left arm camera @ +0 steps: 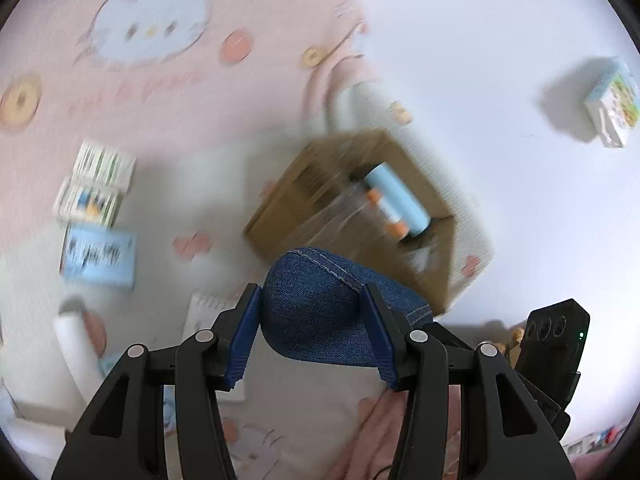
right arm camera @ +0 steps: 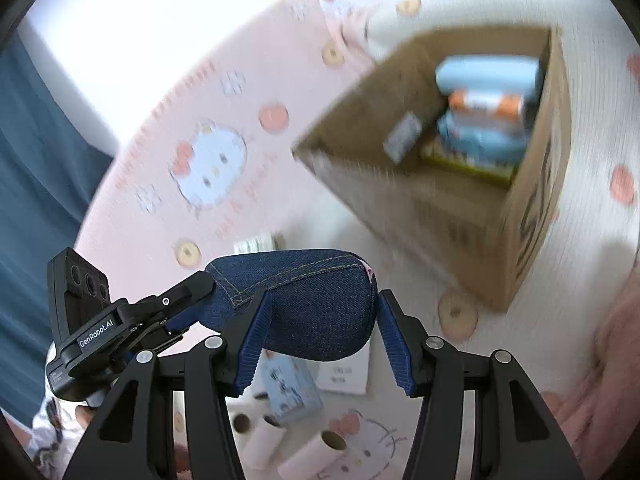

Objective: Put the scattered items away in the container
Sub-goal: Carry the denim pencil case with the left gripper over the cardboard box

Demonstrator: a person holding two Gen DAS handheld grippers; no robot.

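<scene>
A blue denim pouch is held between both grippers, one at each end, above the bedding. My left gripper is shut on one end; my right gripper is shut on the other end. The left gripper also shows in the right wrist view, clamped on the pouch's seam end. The open cardboard box lies just ahead, holding a light blue cylinder with orange bands. In the right wrist view the box also holds blue packs.
Small boxes and a blue box lie left on the pink Hello Kitty blanket. A carton sits far right. White rolls and a blue box lie under the right gripper.
</scene>
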